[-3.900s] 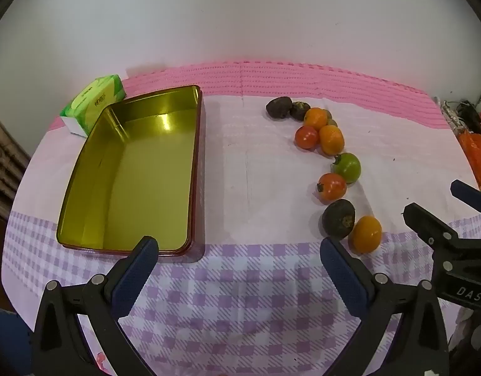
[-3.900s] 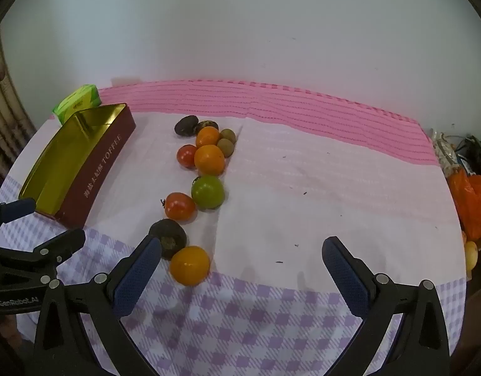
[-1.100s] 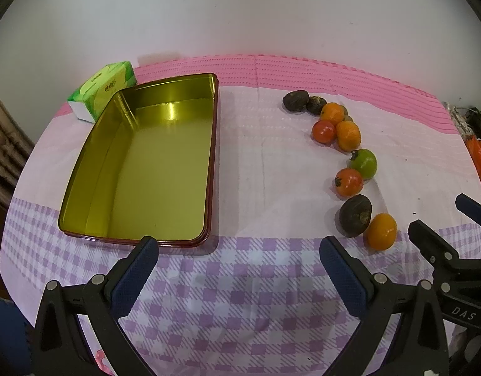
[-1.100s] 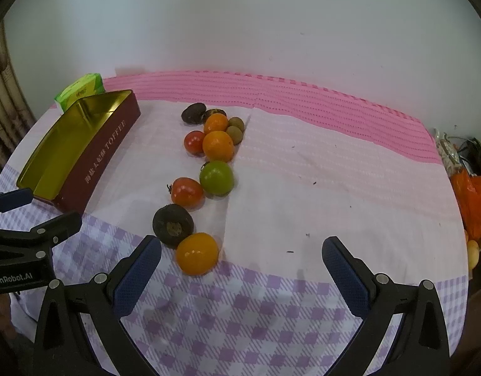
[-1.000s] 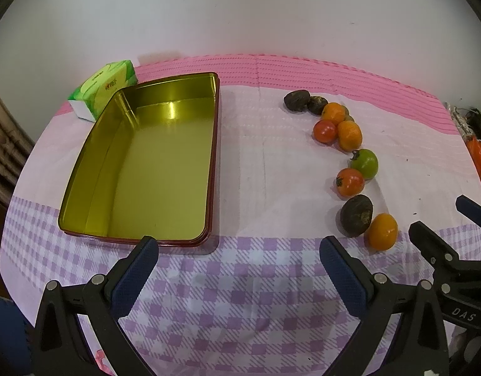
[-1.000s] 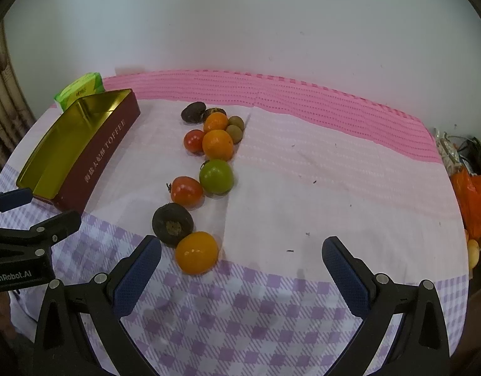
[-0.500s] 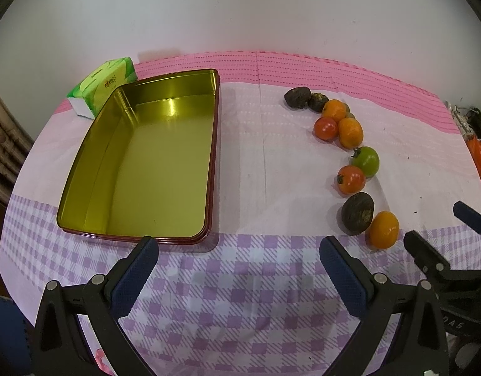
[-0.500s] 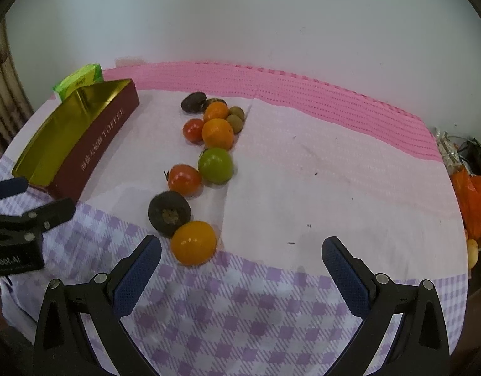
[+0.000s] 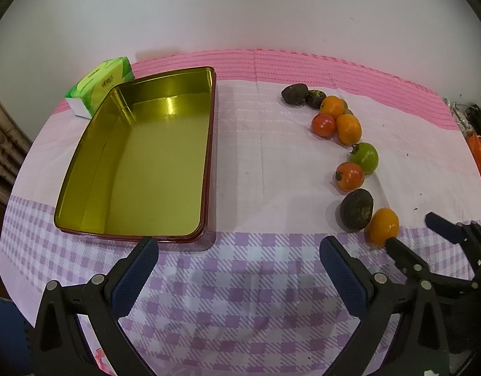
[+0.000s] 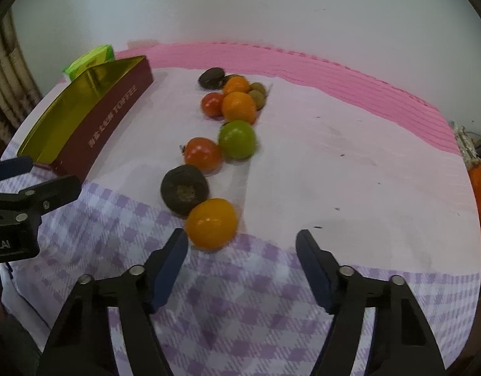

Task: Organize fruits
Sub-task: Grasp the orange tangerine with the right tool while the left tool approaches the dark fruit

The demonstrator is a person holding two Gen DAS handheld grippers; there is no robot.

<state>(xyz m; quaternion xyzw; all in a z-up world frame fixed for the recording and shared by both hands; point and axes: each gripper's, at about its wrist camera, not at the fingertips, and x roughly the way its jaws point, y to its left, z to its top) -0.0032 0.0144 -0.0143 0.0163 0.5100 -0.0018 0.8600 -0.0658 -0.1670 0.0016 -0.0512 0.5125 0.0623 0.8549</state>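
Orange fruit (image 10: 211, 222) lies nearest the right claw (image 10: 242, 252), whose jaws have just been closing yet stand apart, nothing between them. The left claw (image 9: 238, 253) gapes over bare checked cloth (image 9: 240, 282) beside the gold tin's (image 9: 83, 172) near rim, on the worktop.

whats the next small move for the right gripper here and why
Probably ease the right gripper forward and a little left, so the round orange fruit sits between its fingers. Its jaws have just been closing with nothing between them, the fruit lies just ahead by the left finger, and the gold rectangular tin holds no fruit.
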